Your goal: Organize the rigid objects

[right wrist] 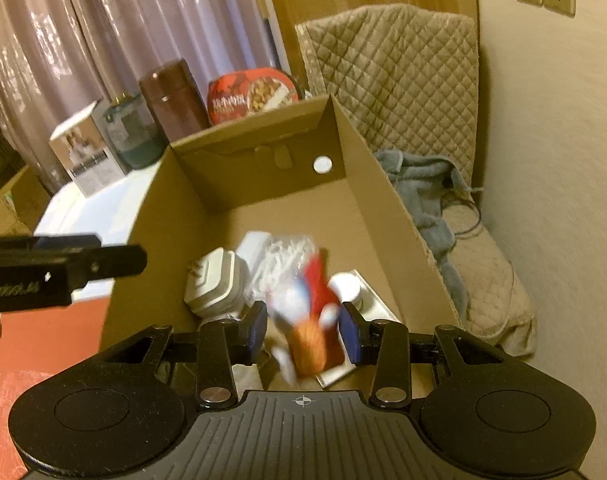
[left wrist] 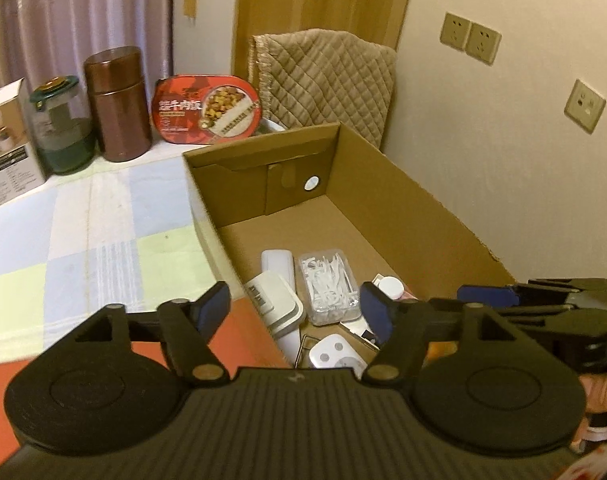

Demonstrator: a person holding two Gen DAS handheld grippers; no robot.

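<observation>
Far left on the table I see a white carton (left wrist: pixel 5 140), a green-lidded jar (left wrist: pixel 59 128), a brown canister (left wrist: pixel 117 104) and a red meal tray (left wrist: pixel 207 110). My left gripper (left wrist: pixel 293 310) hangs over the near left wall of the cardboard box (left wrist: pixel 403 184), fingers spread, nothing between them. Inside lie a white case (left wrist: pixel 275 300) and a clear floss-pick box (left wrist: pixel 329 284). My right gripper (right wrist: pixel 303 326) sits over the box's near end, a blurred red-and-white packet (right wrist: pixel 303 320) between its pads; I cannot tell whether they grip it.
</observation>
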